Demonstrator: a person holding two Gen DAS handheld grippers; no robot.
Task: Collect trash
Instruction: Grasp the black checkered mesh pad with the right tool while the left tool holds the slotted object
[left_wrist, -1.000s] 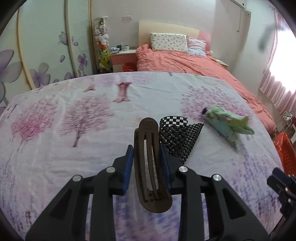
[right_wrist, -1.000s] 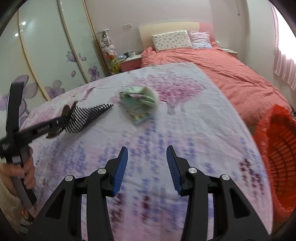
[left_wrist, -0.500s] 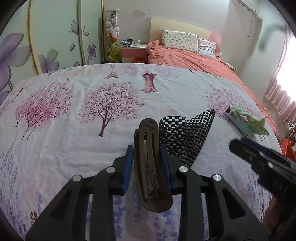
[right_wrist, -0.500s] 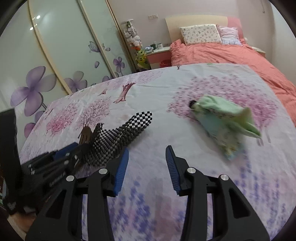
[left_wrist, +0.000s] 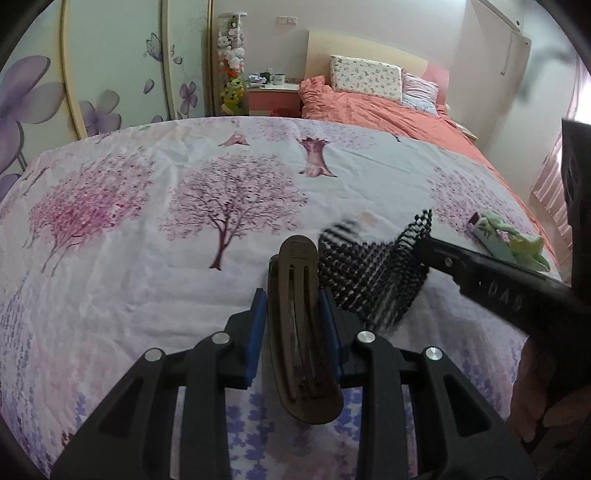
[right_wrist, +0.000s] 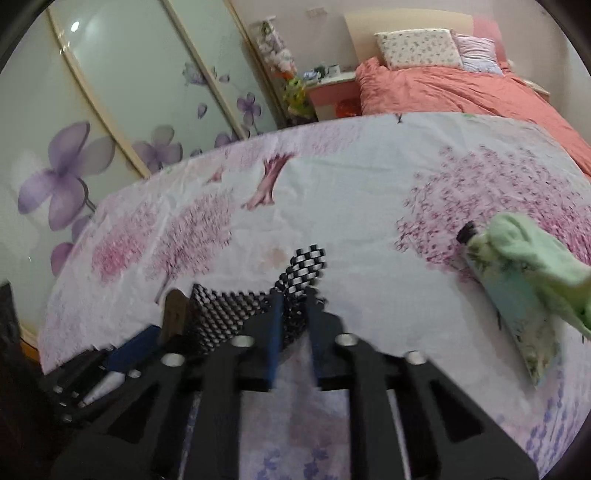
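Two grippers meet over the soft flowery bedsheet (left_wrist: 110, 288). The left gripper (left_wrist: 293, 314) squeezes a long, smooth brown hair clip (left_wrist: 299, 332) with bumpy black-and-white checked mesh (left_wrist: 369, 280) attached. The right gripper (right_wrist: 295, 317) has just closed, pinching that mesh.

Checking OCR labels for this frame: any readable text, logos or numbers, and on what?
Right gripper: raised lettering on its side in the left wrist view, too blurred to read.
Floral tube: print only, no legible words.
Nothing else shows text.
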